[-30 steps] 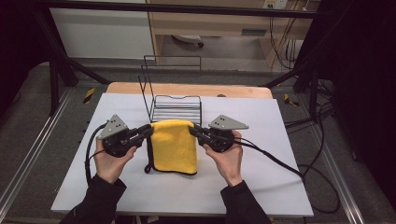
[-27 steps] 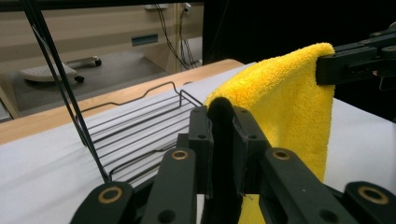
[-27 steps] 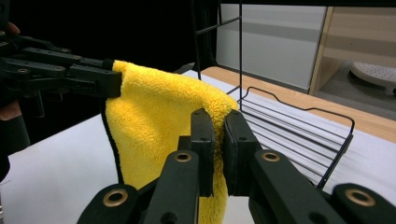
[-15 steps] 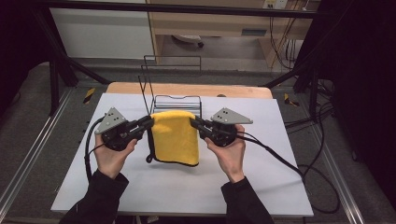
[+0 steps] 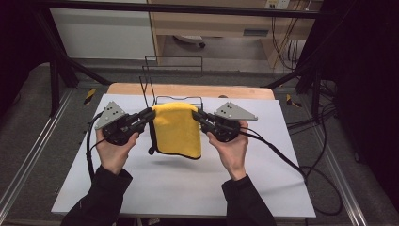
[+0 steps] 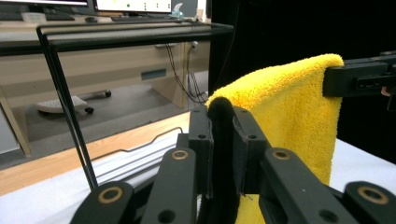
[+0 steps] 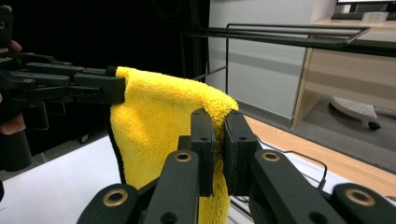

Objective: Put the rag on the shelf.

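Note:
A folded yellow towel [image 5: 178, 130] with a black edge hangs in the air between the two grippers, above the white table top. My left gripper [image 5: 149, 114] is shut on its top left corner, and my right gripper [image 5: 197, 114] is shut on its top right corner. In the left gripper view the jaws clamp the towel's black-trimmed edge [image 6: 221, 140], and the towel [image 6: 289, 112] stretches to the other gripper's jaws at the right. In the right gripper view the jaws pinch the towel [image 7: 159, 126] at its near corner. Just behind the towel stands a black wire rack [image 5: 171, 75].
The white table top [image 5: 179, 183] lies below the towel, with a wooden strip [image 5: 188, 90] along its far edge. Black cables [image 5: 291, 165] trail from the right gripper off the table's right side. A black frame post [image 5: 56, 70] stands at the far left.
Both grippers have risen with the towel, lifting it off the table until it hangs free. Its lower edge has left the surface.

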Tool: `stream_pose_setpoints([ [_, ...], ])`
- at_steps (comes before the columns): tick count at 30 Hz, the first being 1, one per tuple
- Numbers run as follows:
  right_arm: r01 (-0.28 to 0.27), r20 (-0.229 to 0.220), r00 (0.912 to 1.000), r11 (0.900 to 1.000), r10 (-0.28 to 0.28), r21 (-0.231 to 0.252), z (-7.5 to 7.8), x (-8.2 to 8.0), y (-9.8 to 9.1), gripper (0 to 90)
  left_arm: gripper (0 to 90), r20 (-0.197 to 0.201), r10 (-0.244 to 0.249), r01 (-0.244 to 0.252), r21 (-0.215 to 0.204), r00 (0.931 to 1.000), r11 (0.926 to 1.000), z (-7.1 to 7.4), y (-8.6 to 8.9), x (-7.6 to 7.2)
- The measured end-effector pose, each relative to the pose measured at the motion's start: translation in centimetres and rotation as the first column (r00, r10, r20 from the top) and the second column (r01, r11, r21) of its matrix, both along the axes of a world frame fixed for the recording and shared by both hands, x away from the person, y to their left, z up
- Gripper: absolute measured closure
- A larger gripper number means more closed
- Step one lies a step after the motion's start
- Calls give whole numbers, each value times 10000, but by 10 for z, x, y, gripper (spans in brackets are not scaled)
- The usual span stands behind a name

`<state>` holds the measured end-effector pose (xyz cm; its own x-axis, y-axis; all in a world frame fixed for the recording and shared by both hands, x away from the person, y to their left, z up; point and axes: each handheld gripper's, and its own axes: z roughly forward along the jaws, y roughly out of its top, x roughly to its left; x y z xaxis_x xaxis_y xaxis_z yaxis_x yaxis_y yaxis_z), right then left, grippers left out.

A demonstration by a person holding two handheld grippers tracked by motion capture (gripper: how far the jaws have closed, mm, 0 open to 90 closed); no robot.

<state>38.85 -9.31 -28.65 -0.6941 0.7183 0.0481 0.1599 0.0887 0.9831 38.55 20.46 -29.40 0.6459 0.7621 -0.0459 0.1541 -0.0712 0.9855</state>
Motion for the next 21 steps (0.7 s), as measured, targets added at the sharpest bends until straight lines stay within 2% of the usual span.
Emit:
stream_pose_setpoints([
  [8,25,245,9997,9999,-27,116,8,5,0,841,796,283,164,-160,-151,9995,9998,8,-2,5],
  [21,246,768,9967,9992,-269,310,30,12,2,840,796,830,375,-338,-445,9958,9984,28,-2,11],
])
